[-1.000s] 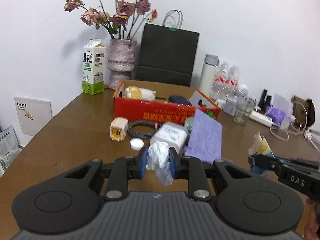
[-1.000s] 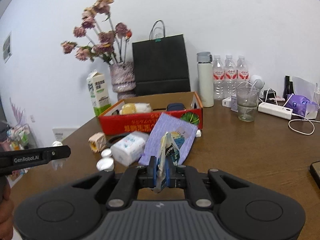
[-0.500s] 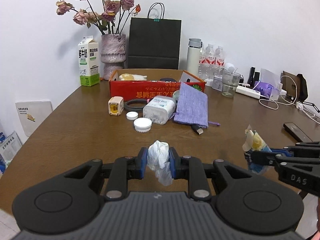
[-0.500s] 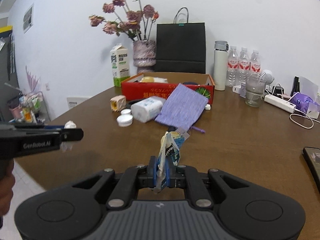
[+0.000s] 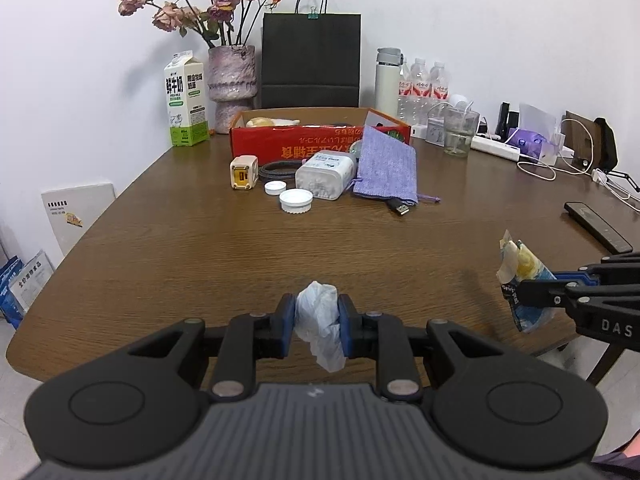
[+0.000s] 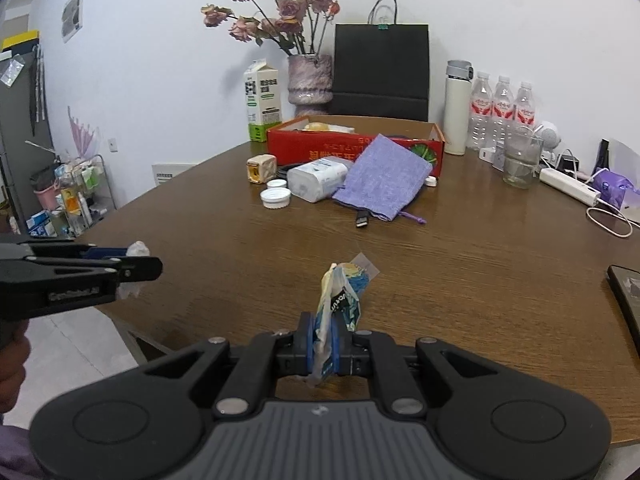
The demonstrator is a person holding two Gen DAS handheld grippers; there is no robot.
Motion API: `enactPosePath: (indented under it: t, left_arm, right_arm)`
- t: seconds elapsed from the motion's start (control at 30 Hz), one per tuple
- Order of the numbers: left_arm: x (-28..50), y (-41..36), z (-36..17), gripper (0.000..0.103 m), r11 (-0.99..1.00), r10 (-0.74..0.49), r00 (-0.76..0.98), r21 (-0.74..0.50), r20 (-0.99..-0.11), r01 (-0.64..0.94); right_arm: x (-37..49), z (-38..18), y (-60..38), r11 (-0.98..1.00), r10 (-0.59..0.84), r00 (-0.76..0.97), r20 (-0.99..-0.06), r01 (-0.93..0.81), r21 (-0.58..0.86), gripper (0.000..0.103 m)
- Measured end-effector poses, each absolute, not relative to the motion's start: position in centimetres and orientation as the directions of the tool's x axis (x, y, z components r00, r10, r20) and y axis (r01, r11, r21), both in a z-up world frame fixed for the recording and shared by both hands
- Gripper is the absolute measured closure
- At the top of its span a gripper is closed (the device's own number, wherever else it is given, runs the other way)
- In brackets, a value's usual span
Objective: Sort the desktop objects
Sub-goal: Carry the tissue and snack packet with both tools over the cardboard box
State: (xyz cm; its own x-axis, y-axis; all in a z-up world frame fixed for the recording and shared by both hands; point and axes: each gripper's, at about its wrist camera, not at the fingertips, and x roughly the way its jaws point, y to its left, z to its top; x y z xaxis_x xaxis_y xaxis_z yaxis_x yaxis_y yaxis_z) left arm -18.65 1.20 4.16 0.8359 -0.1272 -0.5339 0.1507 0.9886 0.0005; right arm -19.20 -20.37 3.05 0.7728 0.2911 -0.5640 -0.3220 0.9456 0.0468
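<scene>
My left gripper (image 5: 318, 322) is shut on a crumpled white tissue (image 5: 320, 320), held over the near edge of the brown table (image 5: 200, 248). My right gripper (image 6: 324, 346) is shut on a blue and yellow snack wrapper (image 6: 338, 304) that sticks up between its pads. Each gripper shows in the other view: the right one with the wrapper (image 5: 520, 280) at the right edge, the left one with the tissue (image 6: 136, 250) at the left edge. Far up the table lie a purple cloth pouch (image 5: 386, 168), a white wipes pack (image 5: 326, 174), two white caps (image 5: 296, 201) and a small cream cube (image 5: 243, 172).
A red cardboard box (image 5: 316, 140) stands behind those items, with a milk carton (image 5: 185, 98), a vase of dried roses (image 5: 232, 80) and a black paper bag (image 5: 311, 60) at the wall. Bottles, a glass (image 5: 460, 130), a power strip and cables fill the right side. A dark phone (image 5: 598, 226) lies near the right edge.
Both grippers have drawn back from the cluster of items toward the table's near edge, each keeping its hold. The objects now look smaller and farther away.
</scene>
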Motion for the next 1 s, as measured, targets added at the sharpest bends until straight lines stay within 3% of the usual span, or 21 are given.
enactPosePath:
  t: [0.5, 1.0]
  left_arm:
    - [-15.4, 1.6, 4.3, 0.08, 0.988, -0.136, 0.824, -0.015, -0.549, 0.153]
    - [-5.4, 3.9, 9.0, 0.08, 0.988, -0.134, 0.868, -0.002, -0.478, 0.151]
  right_arm:
    - [-14.7, 3.6, -21.0, 0.956, 0.263, 0.787, -0.559, -0.289, 0.042, 0.095]
    - [-5.1, 8.0, -21.7, 0.952, 0.254, 0.834, -0.491, -0.305, -0.026, 0.095]
